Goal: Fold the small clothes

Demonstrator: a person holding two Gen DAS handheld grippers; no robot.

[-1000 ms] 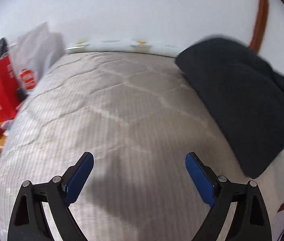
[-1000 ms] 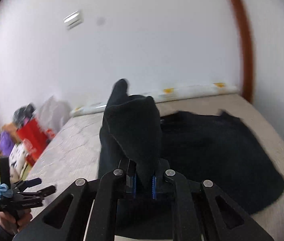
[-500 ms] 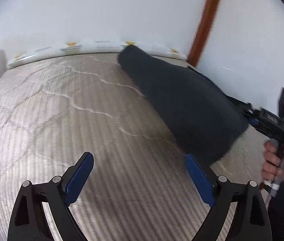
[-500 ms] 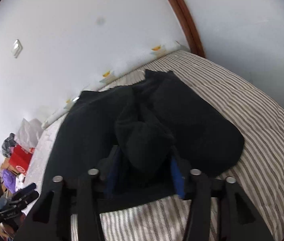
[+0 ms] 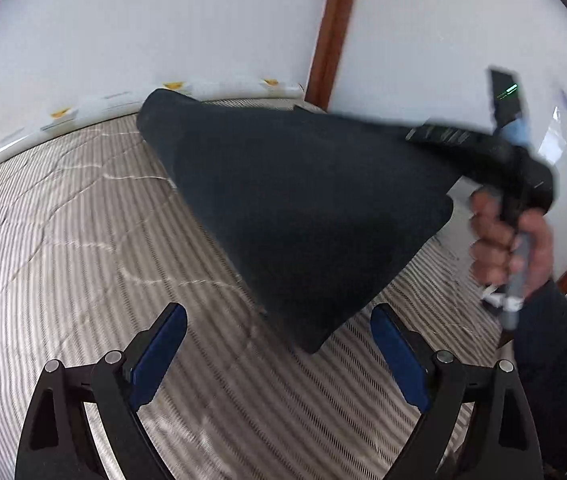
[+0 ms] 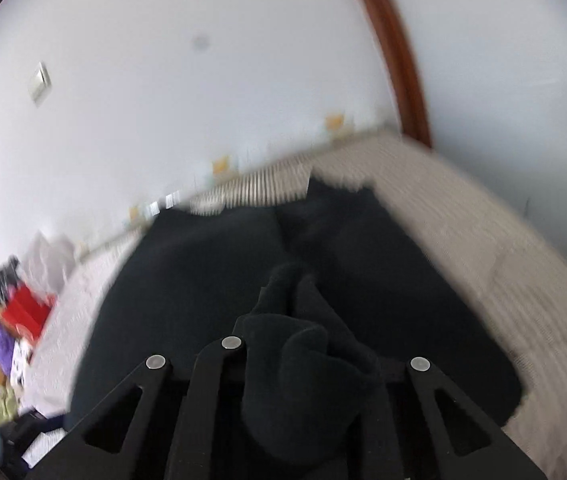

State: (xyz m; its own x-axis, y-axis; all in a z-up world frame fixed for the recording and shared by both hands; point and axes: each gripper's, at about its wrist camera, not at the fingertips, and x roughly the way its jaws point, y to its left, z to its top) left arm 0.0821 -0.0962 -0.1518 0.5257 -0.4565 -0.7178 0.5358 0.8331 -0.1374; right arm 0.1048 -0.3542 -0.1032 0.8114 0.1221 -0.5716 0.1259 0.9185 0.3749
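Right now the right gripper [image 6: 303, 364] is clamped on a bunched corner of the black garment [image 5: 303, 208], lifting it so it hangs slanting over the striped mattress [image 5: 63, 240], its far corner near the wall. The left gripper [image 5: 275, 352] waits near, spread wide with nothing in it. My worry is the bunching: a wad in the jaws may slip, or carry a crease into the fold. With only one corner held, the cloth could also drop skewed or double under itself before the left takes a corner.
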